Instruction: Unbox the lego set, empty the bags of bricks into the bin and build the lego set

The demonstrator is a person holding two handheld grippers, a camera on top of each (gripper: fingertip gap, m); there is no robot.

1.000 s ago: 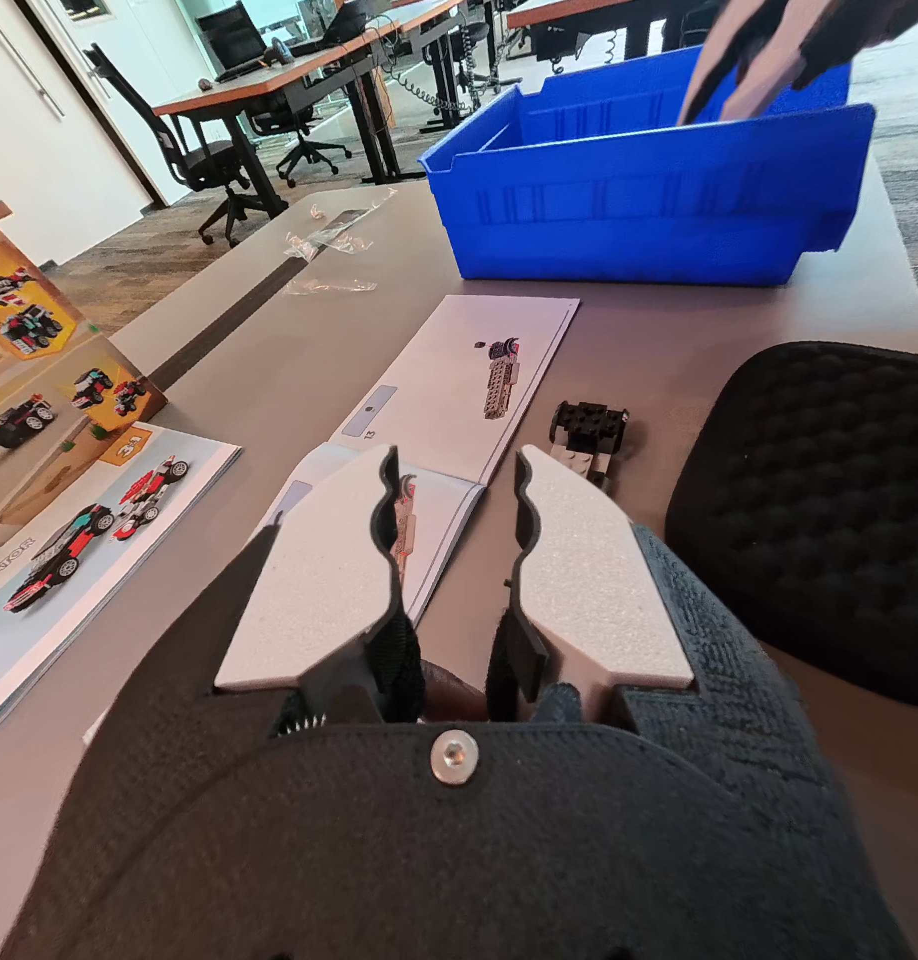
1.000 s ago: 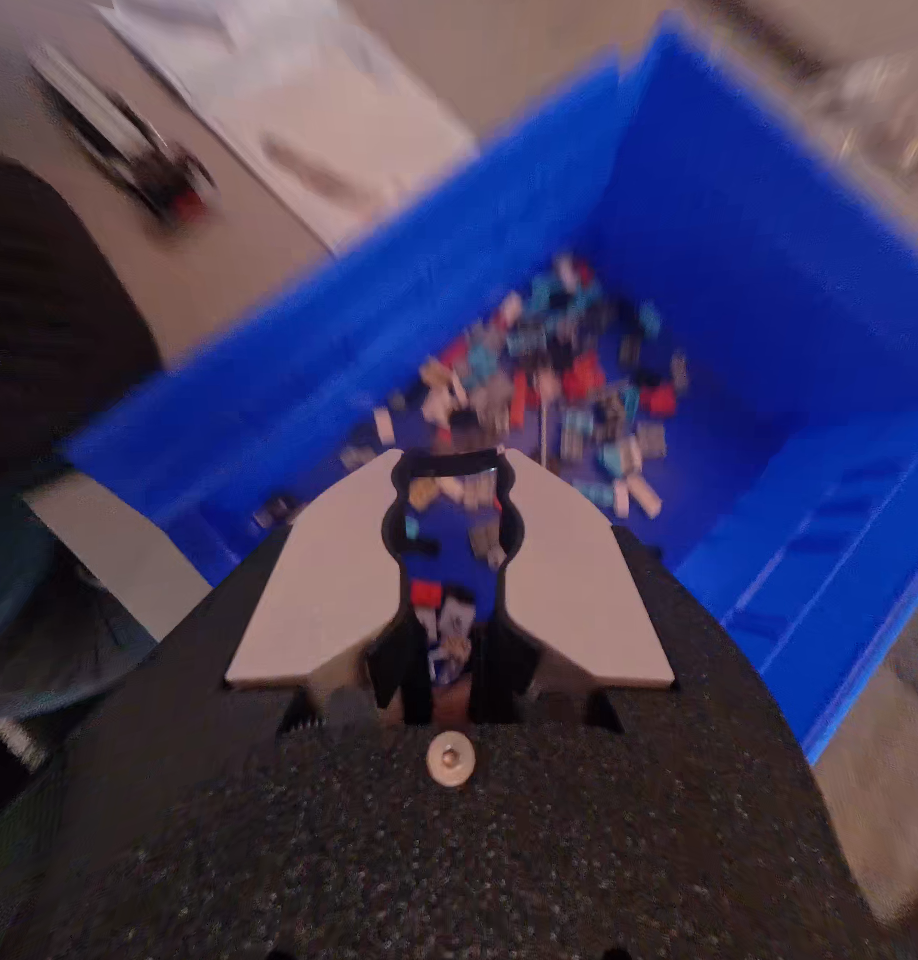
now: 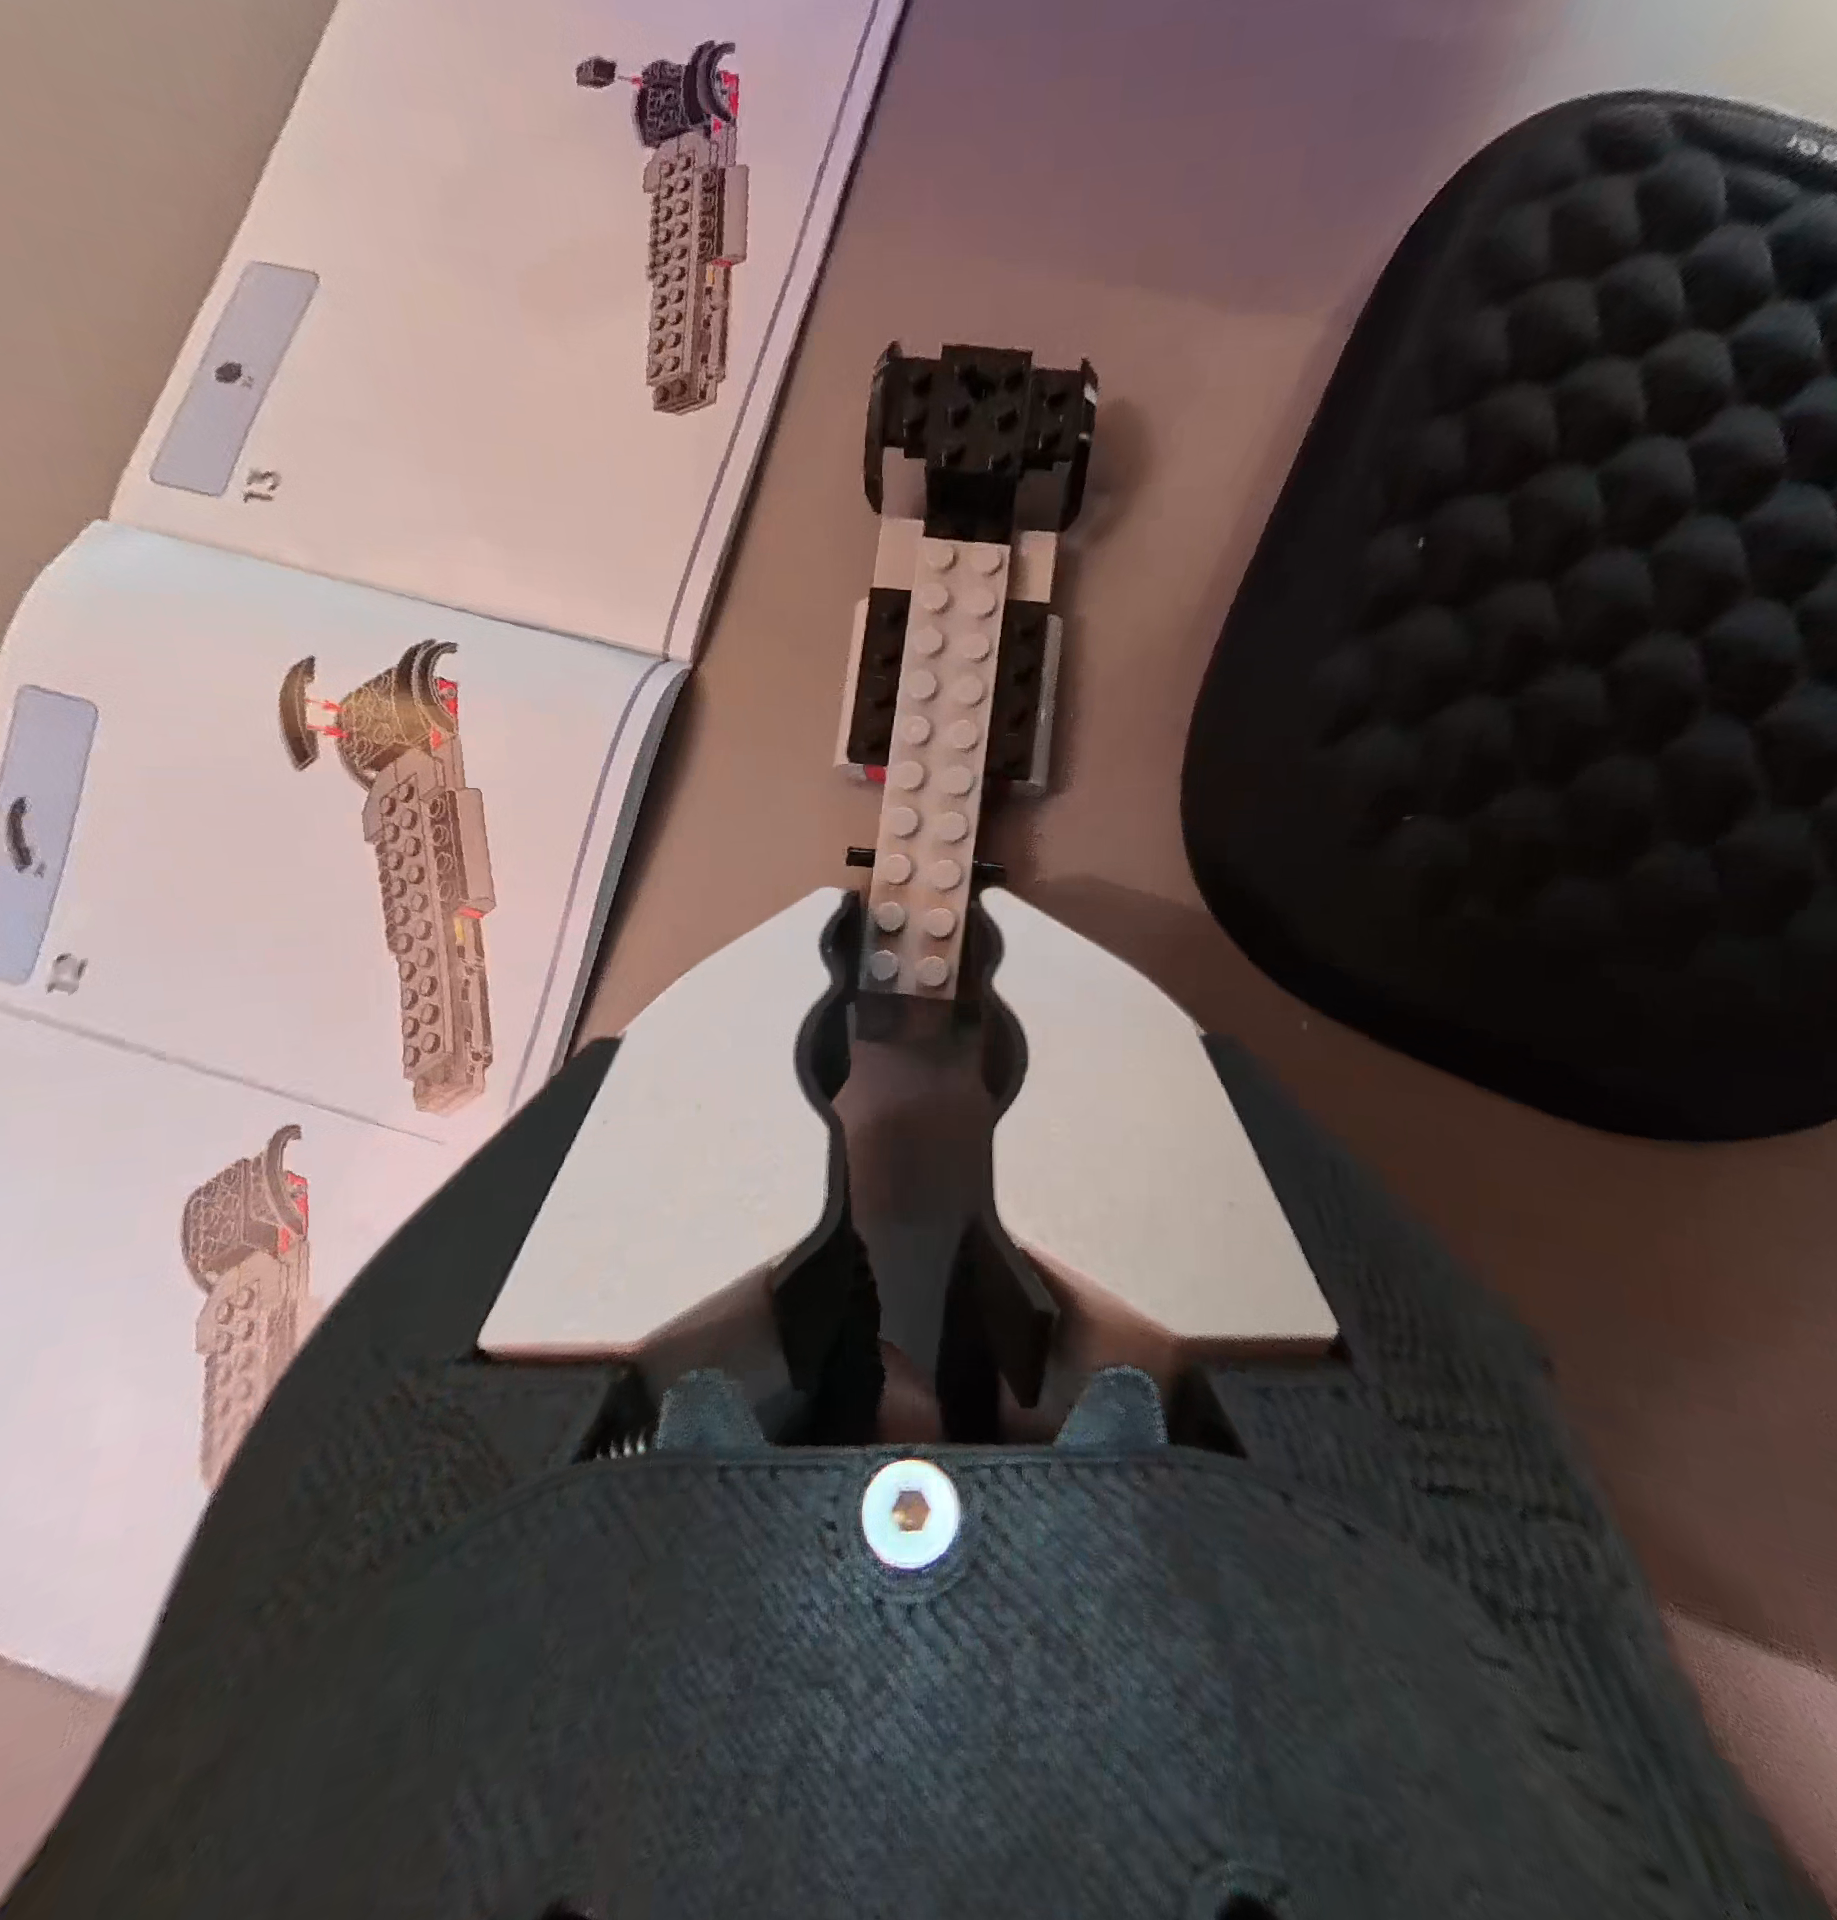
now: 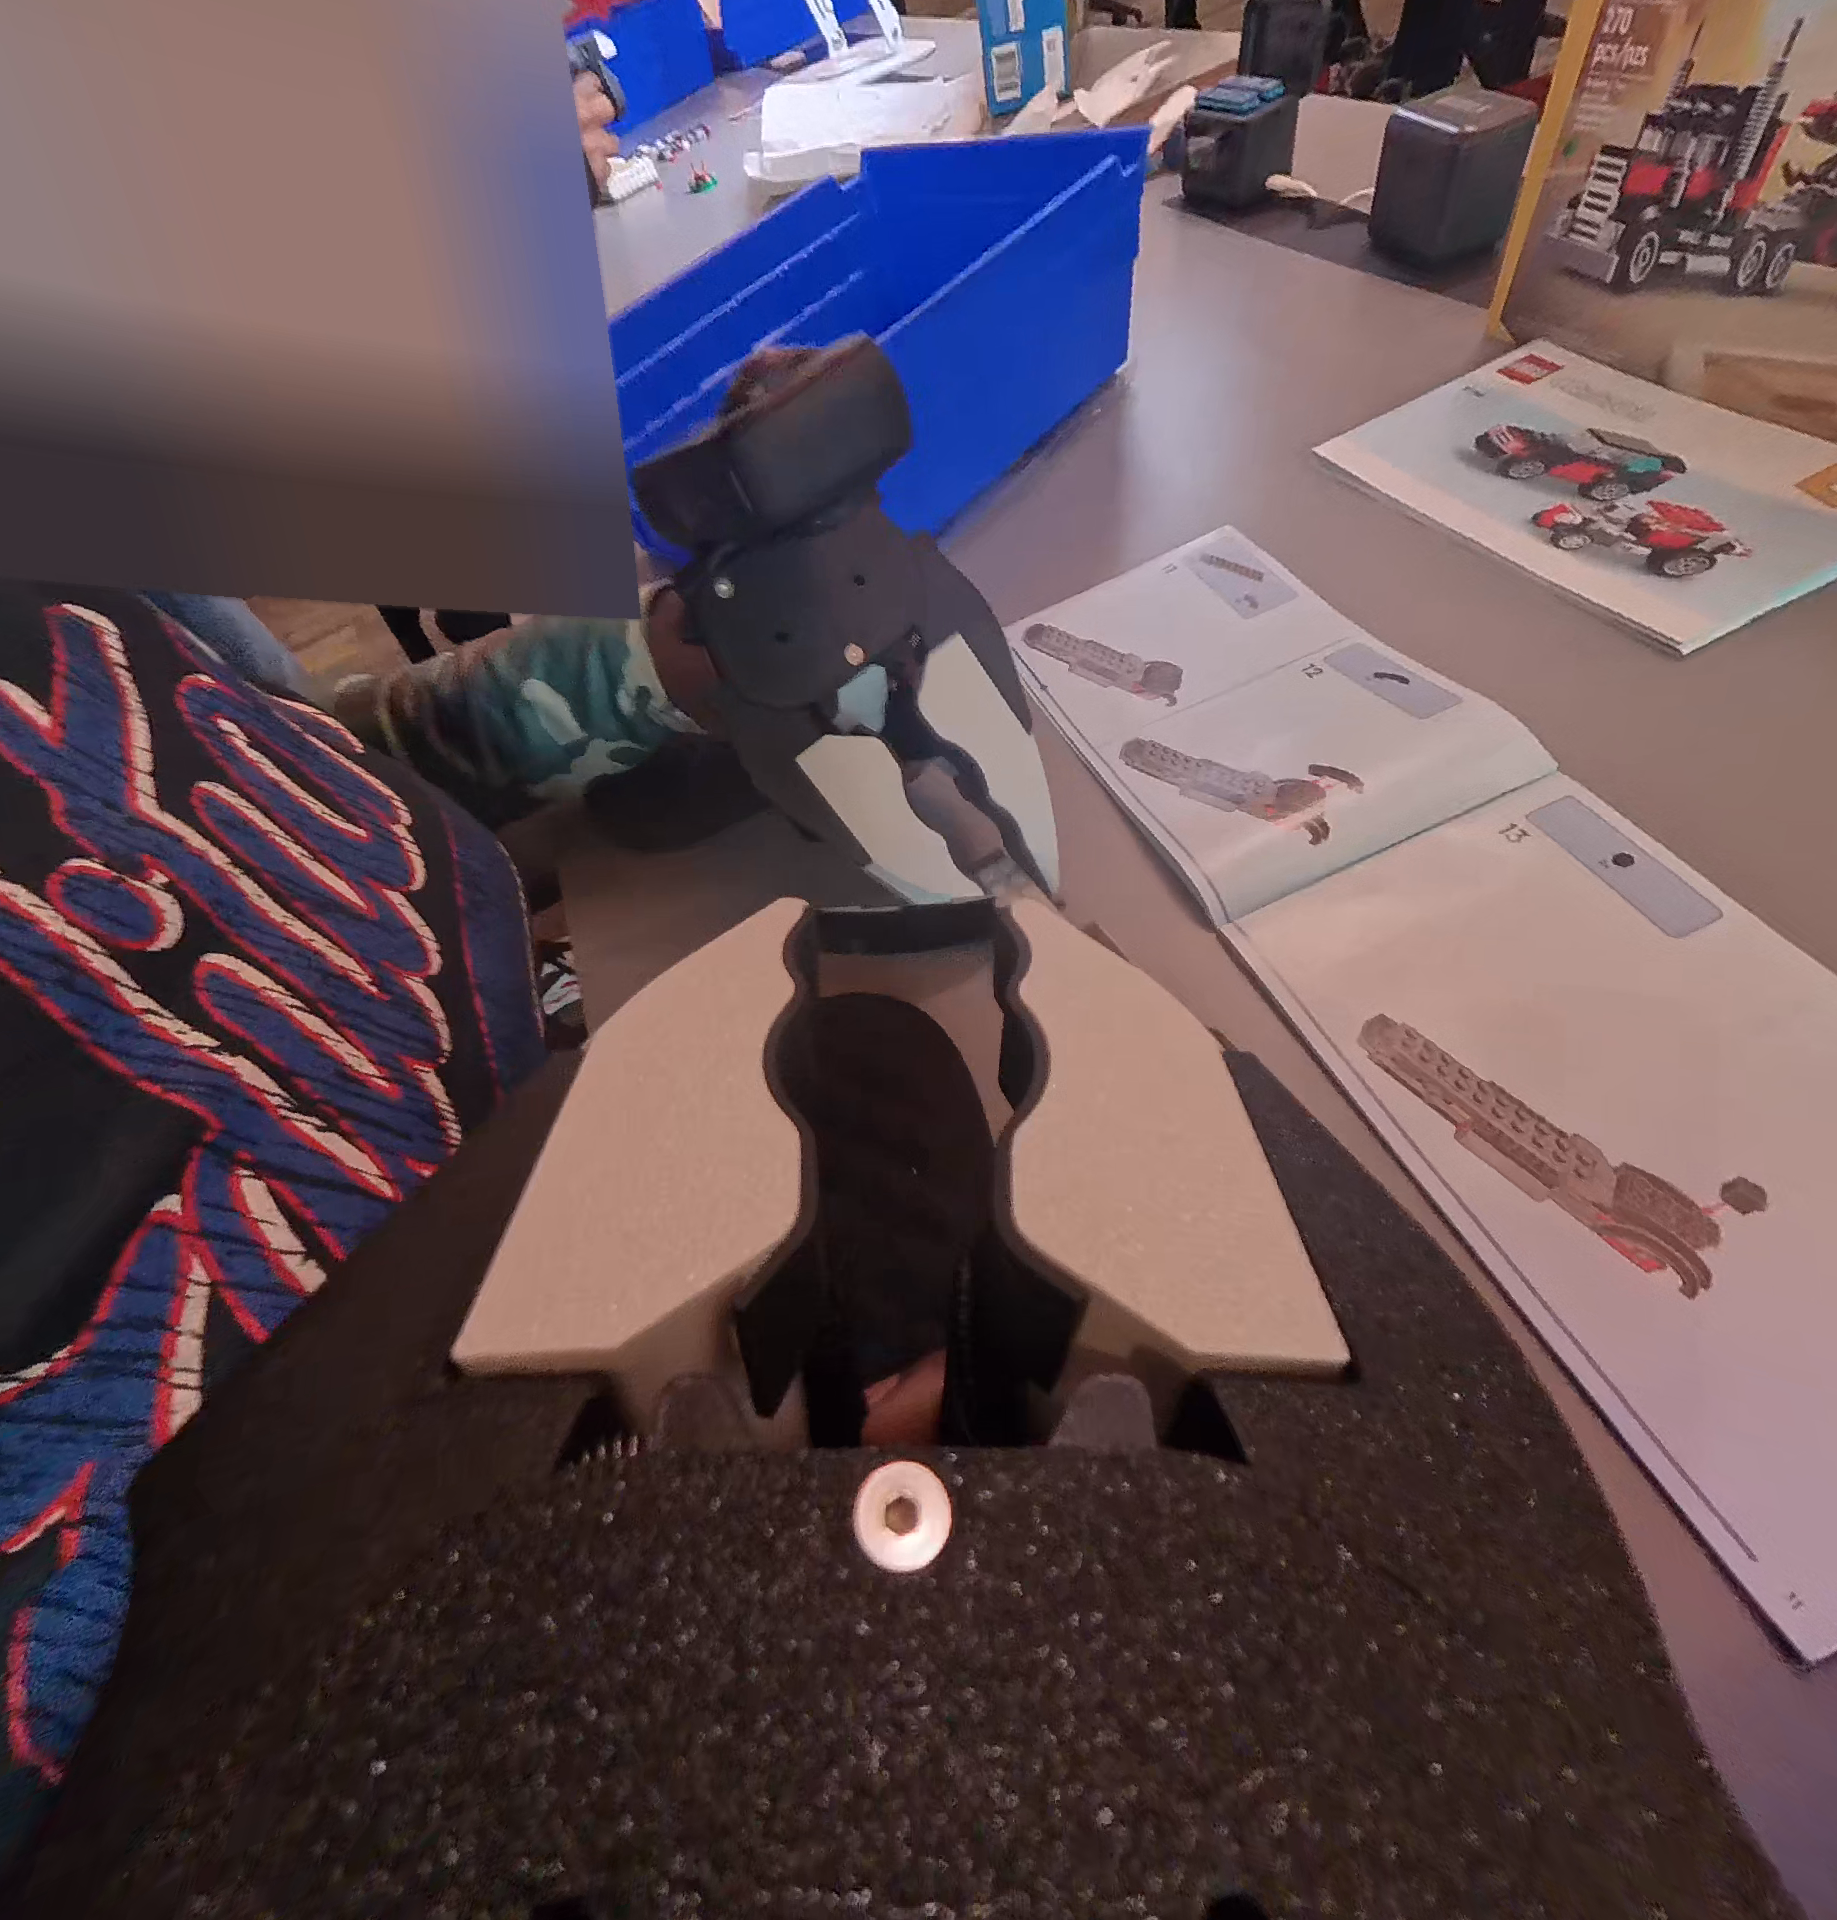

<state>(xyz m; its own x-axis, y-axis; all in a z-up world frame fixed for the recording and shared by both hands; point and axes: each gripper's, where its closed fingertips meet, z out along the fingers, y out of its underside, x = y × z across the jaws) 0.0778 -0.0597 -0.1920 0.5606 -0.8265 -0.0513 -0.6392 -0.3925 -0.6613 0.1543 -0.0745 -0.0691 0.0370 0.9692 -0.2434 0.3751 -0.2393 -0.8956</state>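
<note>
The partly built lego chassis (image 3: 945, 665), a long grey plate with black parts at its far end, lies on the table between the open instruction booklet (image 3: 394, 436) and a black pad (image 3: 1568, 623). My left gripper (image 3: 914, 940) is shut on the near grey end of the chassis. My right gripper (image 4: 903, 925) is shut on a small black lego piece (image 4: 898, 928) held across its tips. It points at the left gripper (image 4: 1002, 883), just short of that gripper's tips. The blue bin (image 4: 997, 260) stands behind.
The open booklet (image 4: 1413, 831) lies right of the grippers in the right wrist view, with a second booklet (image 4: 1620, 488) and the set's box (image 4: 1724, 156) beyond. A person's sleeve (image 4: 519, 707) and dark patterned garment (image 4: 166, 935) fill the left. One gripper's finger ends stand about 15 cm off the other's.
My left gripper has moved forward and down and closed on the chassis's grey end. My right gripper has come out of the bin with the black piece and over to the left gripper.
</note>
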